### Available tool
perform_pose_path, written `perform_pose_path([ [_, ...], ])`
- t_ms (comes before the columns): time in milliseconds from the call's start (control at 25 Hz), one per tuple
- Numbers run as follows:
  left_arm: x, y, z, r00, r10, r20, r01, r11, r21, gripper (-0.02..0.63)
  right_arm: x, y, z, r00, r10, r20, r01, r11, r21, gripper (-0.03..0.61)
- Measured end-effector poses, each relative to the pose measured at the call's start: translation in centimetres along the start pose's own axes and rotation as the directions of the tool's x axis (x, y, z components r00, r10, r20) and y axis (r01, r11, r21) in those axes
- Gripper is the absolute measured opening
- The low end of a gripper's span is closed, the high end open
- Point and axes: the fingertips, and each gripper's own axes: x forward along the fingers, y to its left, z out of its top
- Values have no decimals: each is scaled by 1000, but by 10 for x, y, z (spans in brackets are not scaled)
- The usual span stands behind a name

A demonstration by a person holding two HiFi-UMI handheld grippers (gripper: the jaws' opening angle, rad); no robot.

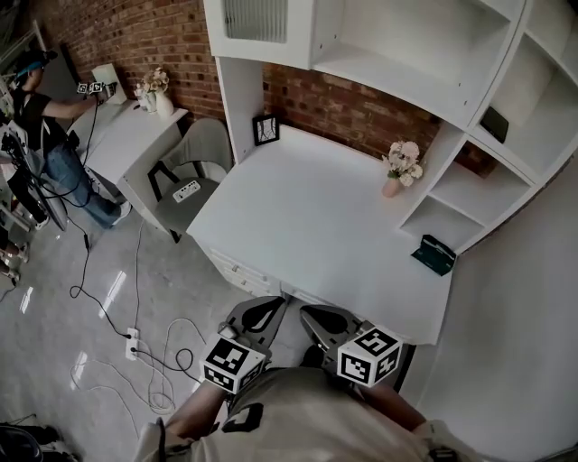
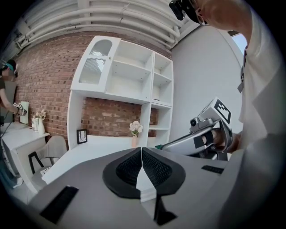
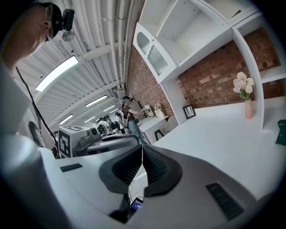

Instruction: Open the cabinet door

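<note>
The cabinet door (image 1: pixel 256 20), white with a ribbed glass pane, is closed at the top left of the white hutch; it also shows in the left gripper view (image 2: pixel 95 62) and the right gripper view (image 3: pixel 152 53). My left gripper (image 1: pixel 257 316) and right gripper (image 1: pixel 325 323) hang side by side below the desk's front edge, far from the door. The left gripper (image 2: pixel 142 152) has its pads together with nothing between them. On the right gripper (image 3: pixel 142 150) the pads also meet and hold nothing. Each gripper appears in the other's view: the right gripper (image 2: pixel 196 138), the left gripper (image 3: pixel 96 141).
On the white desk (image 1: pixel 307 226) stand a vase of flowers (image 1: pixel 397 176), a small picture frame (image 1: pixel 265 129) and a dark green object (image 1: pixel 434 254). A grey chair (image 1: pixel 194 171) sits left of the desk. A person (image 1: pixel 41 117) works at another desk. Cables (image 1: pixel 135 352) trail over the floor.
</note>
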Motion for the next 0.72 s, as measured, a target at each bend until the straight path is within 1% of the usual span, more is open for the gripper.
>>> perform_pose_path([
  [280,38,-5,12,997,78,-16,-78,997,7,20,-9,-38,19,997,73,-3,-73,997,4,28],
  [400,56,-3,17,992,122,-30,-122,992,9,20,-15,-52,25,994,105,-13,-105,994,3,28],
  [520,74,0,27,986,162,-44,-160,987,30,20,-19,-65,29,990,140,-17,-140,990,10,28],
  [720,94,-3,41,983,180,-47,-177,983,52,20,-27,-84,35,987,161,15,-161,986,51,28],
])
